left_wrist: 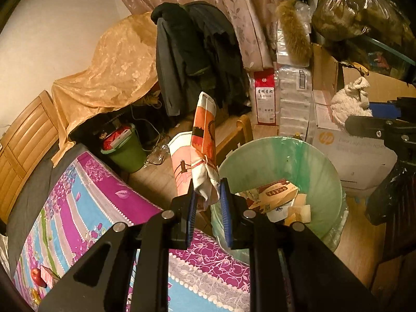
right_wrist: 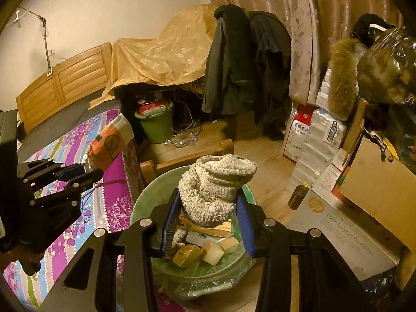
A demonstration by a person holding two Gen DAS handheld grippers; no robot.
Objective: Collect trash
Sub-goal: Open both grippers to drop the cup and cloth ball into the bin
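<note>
- The left gripper (left_wrist: 206,195) pinches the lower end of a crumpled orange-and-white paper bag (left_wrist: 204,140), its blue pads pressed in on the folds; the bag stands up and away from the fingers.
- From the left wrist view the bag hangs just beside the near-left rim of the green-lined trash bin (left_wrist: 335,179) — over the floor and the edge of the purple floral bedspread (left_wrist: 98,202), not clearly over the opening.
- The right gripper (right_wrist: 208,208) clamps a balled-up off-white knitted cloth (right_wrist: 215,184) between its pads, directly above the bin (right_wrist: 148,200).
- The bin already holds cartons and small boxes (right_wrist: 205,244) (a flat printed carton, a gold box and pale blocks among them).
- Step in hand, as I judge it: the drop — both pieces of trash are carried to the bin and neither is released.
- The next move calls for the right jaws to spread so the cloth falls straight in; it looks well centred.
- The left hand needs to shift toward the middle of the bin before letting go, since the tall bag could tip over the rim and land on the floor.
- The two grippers sit close together, so one release at a time seems safer.
</note>
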